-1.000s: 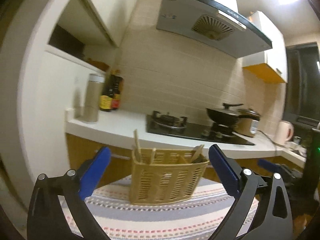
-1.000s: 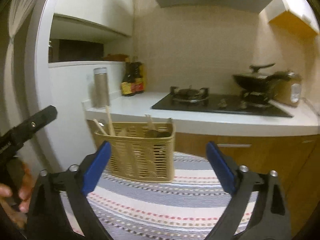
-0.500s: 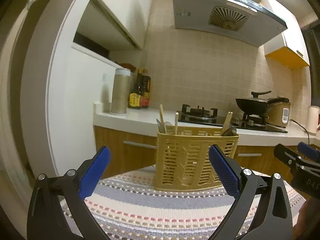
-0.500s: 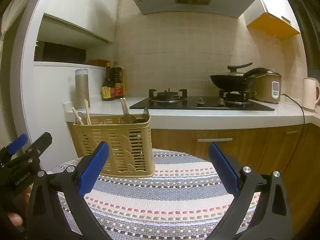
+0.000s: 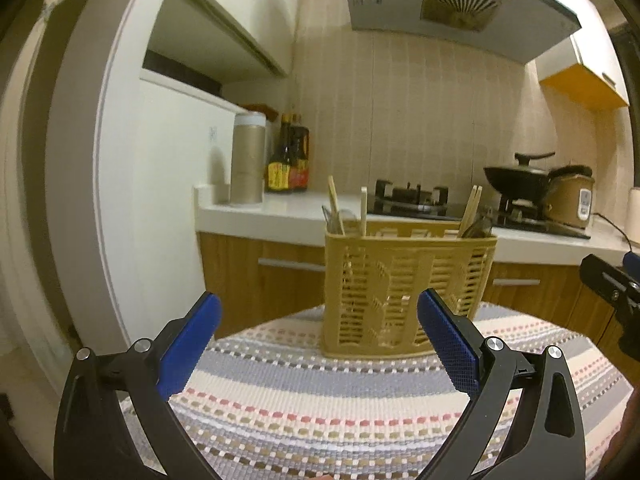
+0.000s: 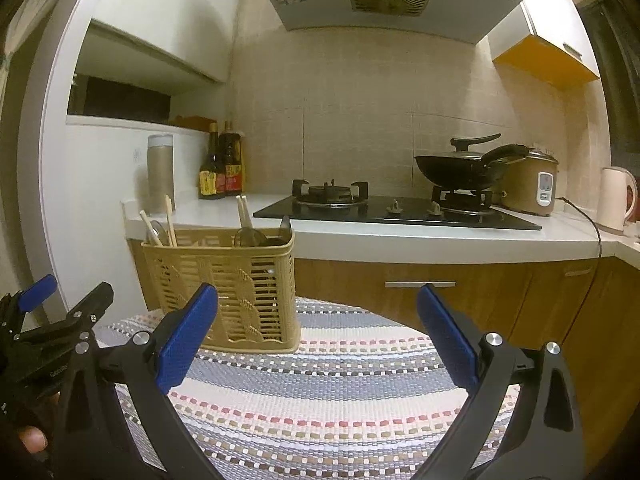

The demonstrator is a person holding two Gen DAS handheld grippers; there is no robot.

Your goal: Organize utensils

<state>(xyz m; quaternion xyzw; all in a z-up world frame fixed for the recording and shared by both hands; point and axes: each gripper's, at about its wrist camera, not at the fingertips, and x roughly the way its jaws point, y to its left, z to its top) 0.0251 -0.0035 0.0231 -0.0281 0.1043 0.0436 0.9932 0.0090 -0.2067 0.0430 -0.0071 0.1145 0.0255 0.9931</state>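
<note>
A tan slatted utensil basket [image 5: 404, 292] stands on a striped woven mat [image 5: 320, 408], holding wooden chopsticks [image 5: 335, 210] and dark spoons. It also shows in the right wrist view [image 6: 224, 288], left of centre, with chopsticks [image 6: 170, 220] and spoons [image 6: 248, 236] sticking up. My left gripper [image 5: 318, 344] is open and empty, just in front of the basket. My right gripper [image 6: 316, 340] is open and empty, to the right of the basket. Each gripper shows at the edge of the other's view.
Behind the mat runs a white counter [image 6: 400, 236] with a gas hob [image 6: 392, 210], a black wok [image 6: 460, 168], a rice cooker [image 6: 532, 184], a kettle [image 6: 616, 200], sauce bottles [image 6: 222, 168] and a tall canister [image 6: 160, 172]. Wooden cabinet fronts [image 6: 420, 292] are below.
Both grippers have swung and levelled; the basket now sits closer and more central in the left view. Both jaws stay open and empty.
</note>
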